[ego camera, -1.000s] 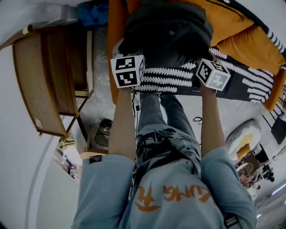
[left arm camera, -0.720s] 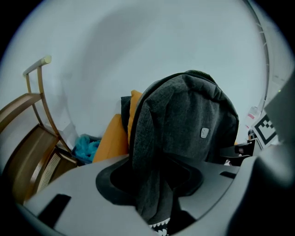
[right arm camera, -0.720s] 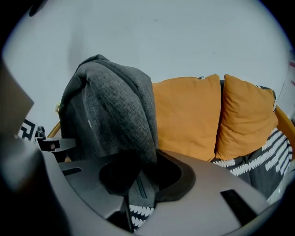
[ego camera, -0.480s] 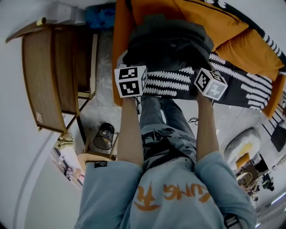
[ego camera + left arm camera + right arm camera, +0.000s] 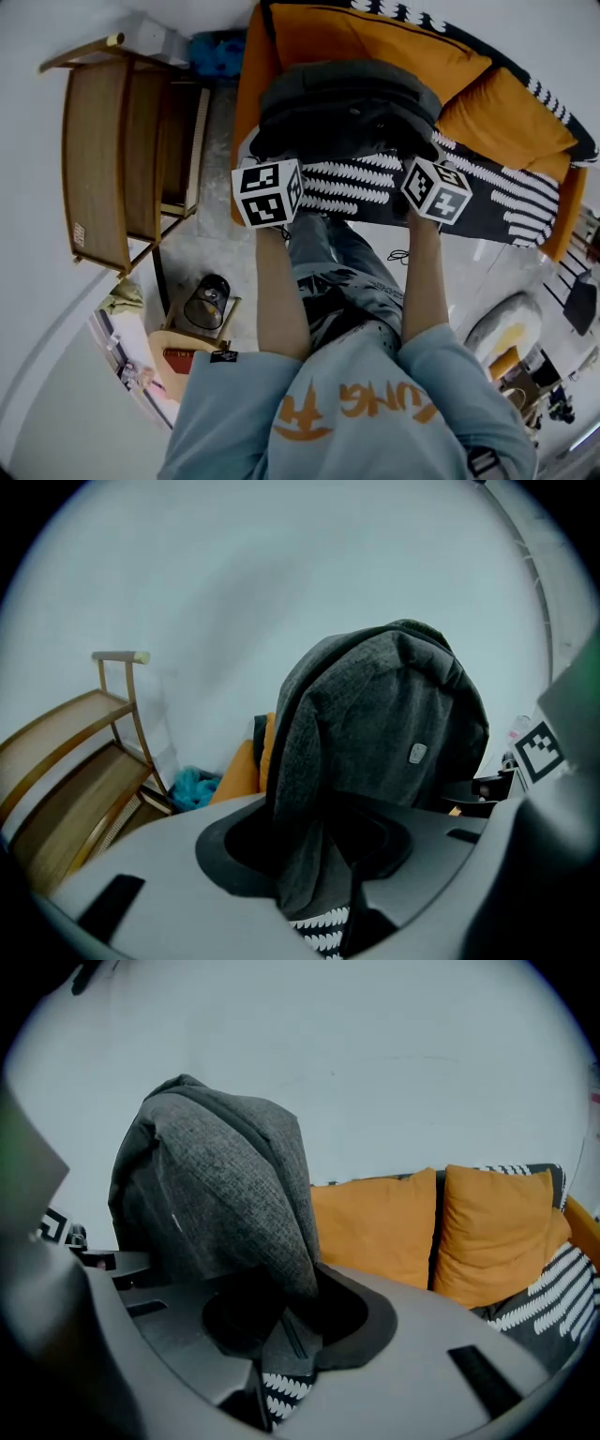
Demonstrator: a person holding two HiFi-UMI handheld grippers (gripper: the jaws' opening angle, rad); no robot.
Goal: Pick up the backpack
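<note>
A dark grey backpack [image 5: 347, 103] hangs upright in front of the orange sofa [image 5: 375, 42], held up from both sides. My left gripper [image 5: 314, 860] is shut on a fold of grey fabric at the backpack's left side. Its marker cube [image 5: 267, 192] shows in the head view. My right gripper [image 5: 281, 1330] is shut on the fabric at the backpack's right side, below its marker cube [image 5: 436, 190]. In the head view the jaws themselves are hidden under the cubes and the bag. Each gripper view is filled by the backpack [image 5: 384, 724], seen from the right as the backpack [image 5: 220, 1185].
A black-and-white patterned blanket [image 5: 497, 192] covers the sofa seat below the bag. Two orange cushions [image 5: 511, 117] lean at the right. A wooden shelf rack [image 5: 103, 169] stands at the left, with a blue bundle [image 5: 220, 52] behind it and a dark round object [image 5: 206, 300] on the floor.
Both grippers have risen with the backpack in them, and the bag's underside has come up off the patterned blanket.
</note>
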